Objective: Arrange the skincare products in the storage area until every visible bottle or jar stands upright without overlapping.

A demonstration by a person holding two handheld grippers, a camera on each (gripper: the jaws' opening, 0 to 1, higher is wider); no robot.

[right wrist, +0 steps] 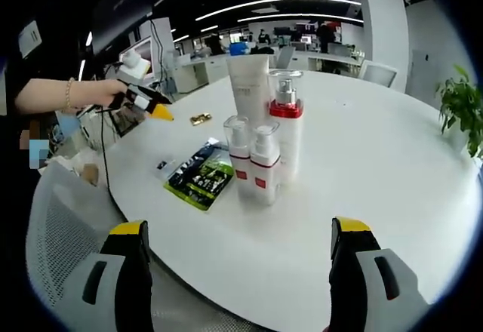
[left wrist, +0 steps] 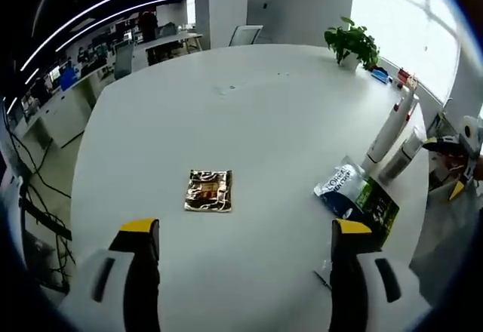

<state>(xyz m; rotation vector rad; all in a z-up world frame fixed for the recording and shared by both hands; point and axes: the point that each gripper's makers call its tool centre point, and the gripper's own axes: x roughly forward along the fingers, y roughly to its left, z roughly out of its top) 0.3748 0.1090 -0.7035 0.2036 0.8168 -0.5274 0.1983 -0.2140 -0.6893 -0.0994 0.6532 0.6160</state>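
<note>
White round table [left wrist: 249, 121]. Left gripper view: left gripper [left wrist: 245, 245] jaws spread, empty; gold sachet [left wrist: 209, 190] near, bottles [left wrist: 392, 132] far right. Right gripper view: right gripper [right wrist: 238, 253] jaws spread, empty; red-banded pump bottles [right wrist: 260, 162] upright, clustered, touching, beside green sachet [right wrist: 200, 177]. Likely light, slick, tippy plastic; grip mid-body.

The counter [right wrist: 392, 173] is plain white. On it, the pump bottles [right wrist: 256, 162] are white with red bands, and the taller pump bottle [right wrist: 287, 132] has a red collar under a silver pump. The tube [right wrist: 249, 83] behind them is off-white. One sachet [right wrist: 198, 177] is green and black with white lettering. Another sachet [left wrist: 209, 191] is glossy gold and brown. The plant [left wrist: 352, 43] is green. The gripper [left wrist: 245, 253] jaws are black, tipped yellow.
</note>
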